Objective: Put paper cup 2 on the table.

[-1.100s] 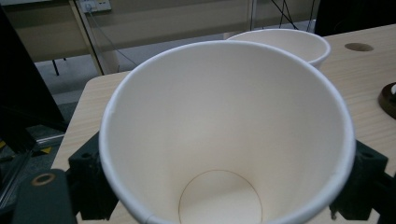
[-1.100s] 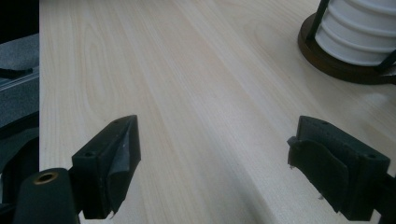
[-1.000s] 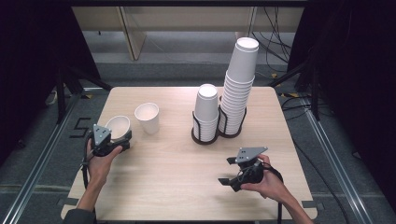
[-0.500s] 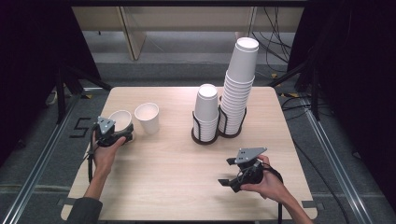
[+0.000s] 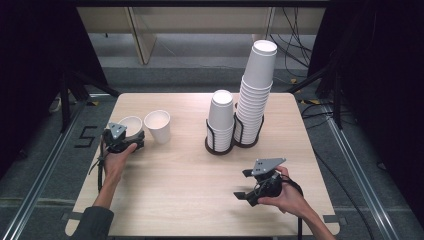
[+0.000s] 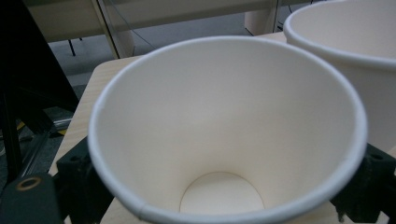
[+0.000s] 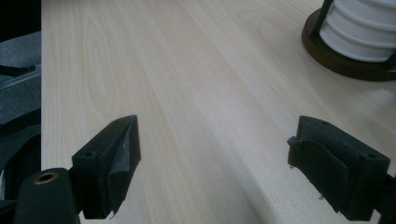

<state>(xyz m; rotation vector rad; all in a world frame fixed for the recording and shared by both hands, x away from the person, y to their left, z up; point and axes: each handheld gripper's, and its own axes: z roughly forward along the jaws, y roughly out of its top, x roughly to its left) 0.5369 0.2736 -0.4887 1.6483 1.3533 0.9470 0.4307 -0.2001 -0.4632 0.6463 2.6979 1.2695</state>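
Meanwhile, the left gripper (image 5: 131, 138) pinches a white paper cup (image 6: 224, 140) at the table's (image 5: 175, 190) left edge, just beside a second cup (image 5: 157, 126); the right gripper (image 5: 247, 184) hovers spread wide near the front.

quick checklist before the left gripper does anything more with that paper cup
1. Cup between the jaws: ok. The left gripper has its jaws on either side of the held cup.
2. Grip firm: cannot tell; the jaws meet the wall but the pressure is not visible.
3. Cup upright on the table: cannot tell; it tips toward the camera in the left gripper view.
4. Room beside it: not ok. The second cup stands close on one side.
5. Cup empty: ok, bare bottom in view.
6. Right gripper out of the way: ok, open over bare wood, apart from the stacks in the holder.
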